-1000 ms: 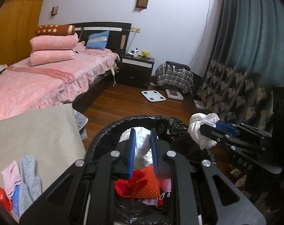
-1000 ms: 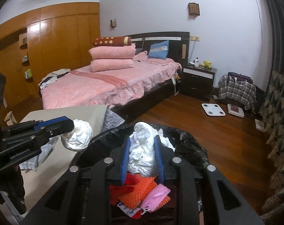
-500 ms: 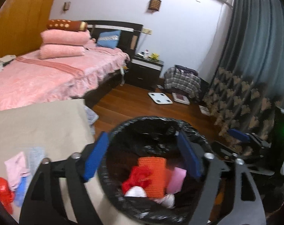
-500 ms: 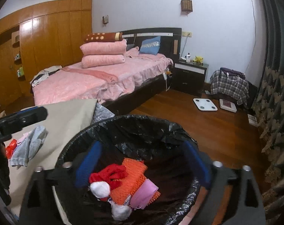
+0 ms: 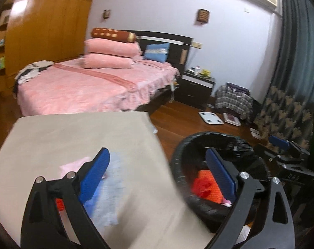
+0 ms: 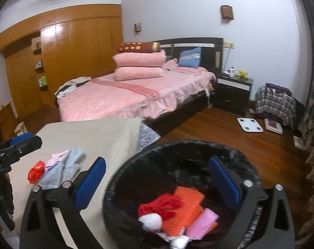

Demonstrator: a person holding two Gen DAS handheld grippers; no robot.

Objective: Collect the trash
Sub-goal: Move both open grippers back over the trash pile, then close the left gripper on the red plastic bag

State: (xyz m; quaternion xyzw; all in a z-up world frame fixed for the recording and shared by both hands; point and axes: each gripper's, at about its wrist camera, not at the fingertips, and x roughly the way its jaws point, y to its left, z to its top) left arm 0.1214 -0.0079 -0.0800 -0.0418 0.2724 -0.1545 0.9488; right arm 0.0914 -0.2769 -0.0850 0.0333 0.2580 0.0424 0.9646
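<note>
A pink-covered bed [image 6: 123,101] fills the middle of the right wrist view, stacked pillows at its head, a wooden wardrobe [image 6: 74,47] behind it at the upper left. Below the bed, in the lower left, lies the beige table [image 6: 98,137]. On it, near the left edge, sits a small heap: a grey-blue cloth [image 6: 63,170], a pale pink piece [image 6: 55,157] and a red plastic scrap [image 6: 36,172], all touching one another.

The bin [image 6: 136,164], lined with a black bag, takes up the lower right, just beside the table's edge. Inside it lie the collected trash: an orange mesh piece [image 6: 184,209], a red rag [image 6: 163,205], a pink piece [image 6: 200,222] and two white crumpled wads [image 6: 150,222].

The right tongs [image 6: 157,178] are released, spread wide over the bin's rim with nothing between the blue pads. The left tongs [image 5: 157,172] are opening, empty too; in their own blurred view one pad hangs over the cloth heap on the table, the other over the bin [image 5: 198,143].
</note>
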